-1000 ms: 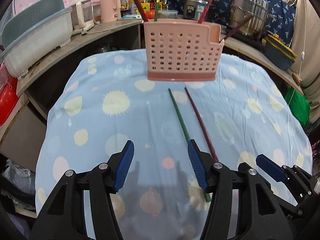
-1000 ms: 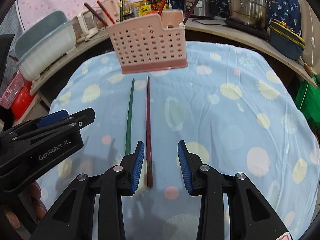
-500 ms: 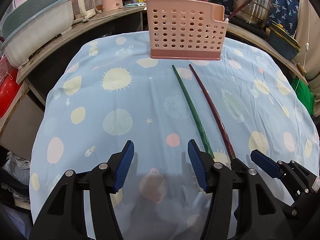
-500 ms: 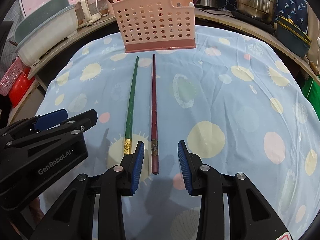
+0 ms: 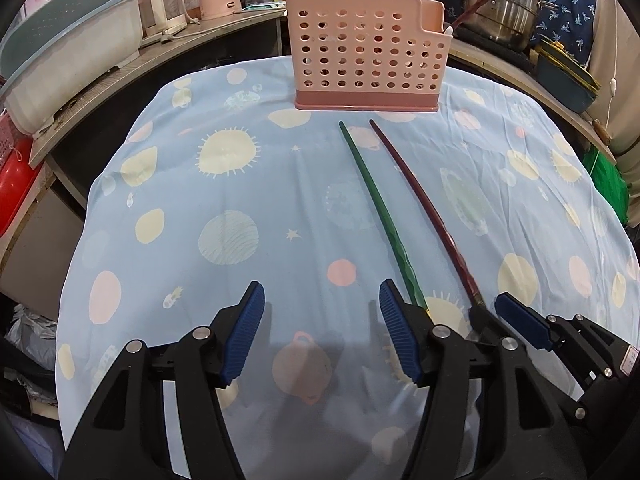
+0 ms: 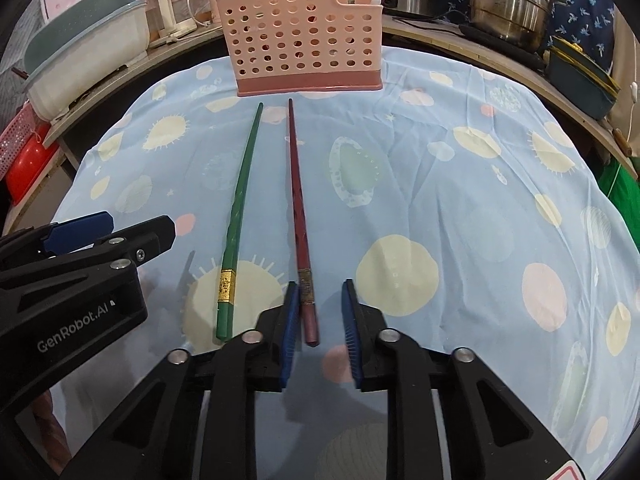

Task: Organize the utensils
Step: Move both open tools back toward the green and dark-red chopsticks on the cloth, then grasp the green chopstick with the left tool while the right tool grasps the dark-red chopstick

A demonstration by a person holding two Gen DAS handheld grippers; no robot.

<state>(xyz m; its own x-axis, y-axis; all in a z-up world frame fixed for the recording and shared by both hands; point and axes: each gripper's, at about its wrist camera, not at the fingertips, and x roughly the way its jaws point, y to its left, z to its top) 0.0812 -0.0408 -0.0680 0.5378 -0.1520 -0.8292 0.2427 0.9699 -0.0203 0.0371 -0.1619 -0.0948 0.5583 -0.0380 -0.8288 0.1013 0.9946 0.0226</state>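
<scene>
Grasp step: your right claw (image 6: 318, 316) just closing around red chopstick (image 6: 298, 208) butt on surface, pads not yet pressing. Left claw (image 5: 320, 336) spread, empty, beside green chopstick (image 5: 380, 216). Next: pinch, lift, drop into basket (image 6: 304, 36).

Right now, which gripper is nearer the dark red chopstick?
Right. The right gripper has the dark red chopstick butt between its closing jaws. The left gripper stands open beside the green chopstick, farther off.
</scene>
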